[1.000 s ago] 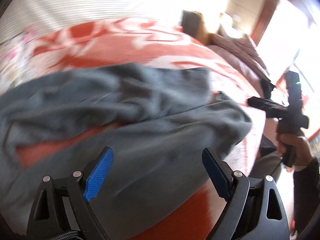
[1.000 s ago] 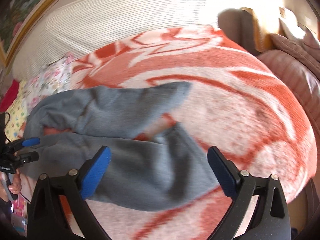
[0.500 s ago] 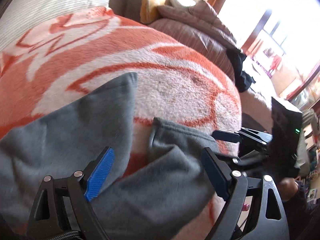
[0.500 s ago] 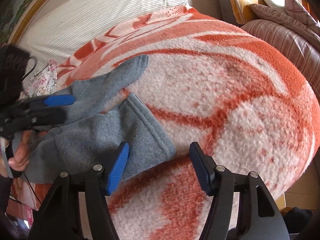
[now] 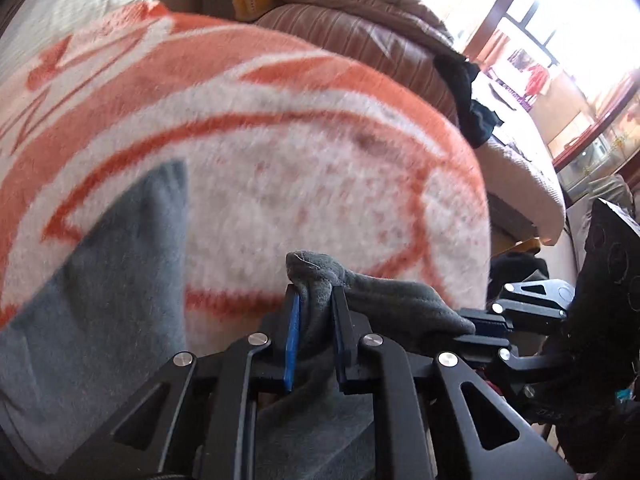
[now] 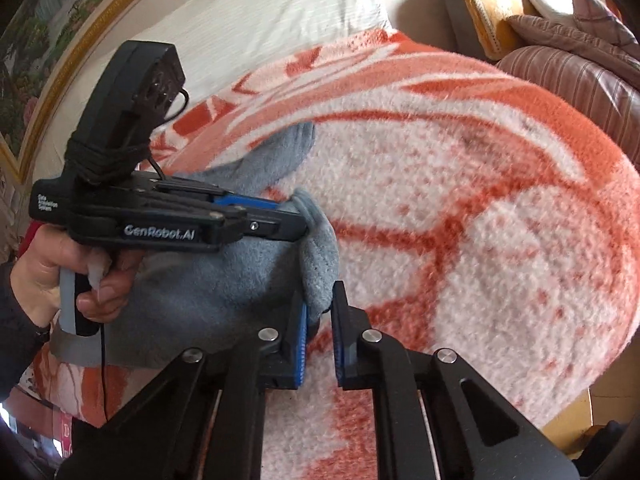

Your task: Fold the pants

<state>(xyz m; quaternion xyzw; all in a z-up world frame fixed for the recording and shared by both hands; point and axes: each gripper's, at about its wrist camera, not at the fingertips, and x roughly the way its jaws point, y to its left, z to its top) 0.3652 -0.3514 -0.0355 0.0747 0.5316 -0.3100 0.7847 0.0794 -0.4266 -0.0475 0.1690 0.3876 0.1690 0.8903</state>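
Grey fleece pants lie on an orange-and-white blanket, legs pointing right. In the right wrist view my right gripper is shut on the near leg's cuff at its lower corner. My left gripper, held by a hand, bites the same cuff's upper corner. In the left wrist view the left gripper has jaws closing, its pads pressing a bunched fold of grey cuff. The right gripper grips the cuff further right. The far leg lies flat on the left.
A brown quilted cover and a dark garment lie beyond the blanket's far edge. A yellow cushion, a white striped sheet and a gilt-framed picture stand at the back. The blanket drops off on the right.
Both grippers went from wide open to closed on the near leg's cuff. The left gripper swept right along the pants to that cuff; the right one sank a little onto it.
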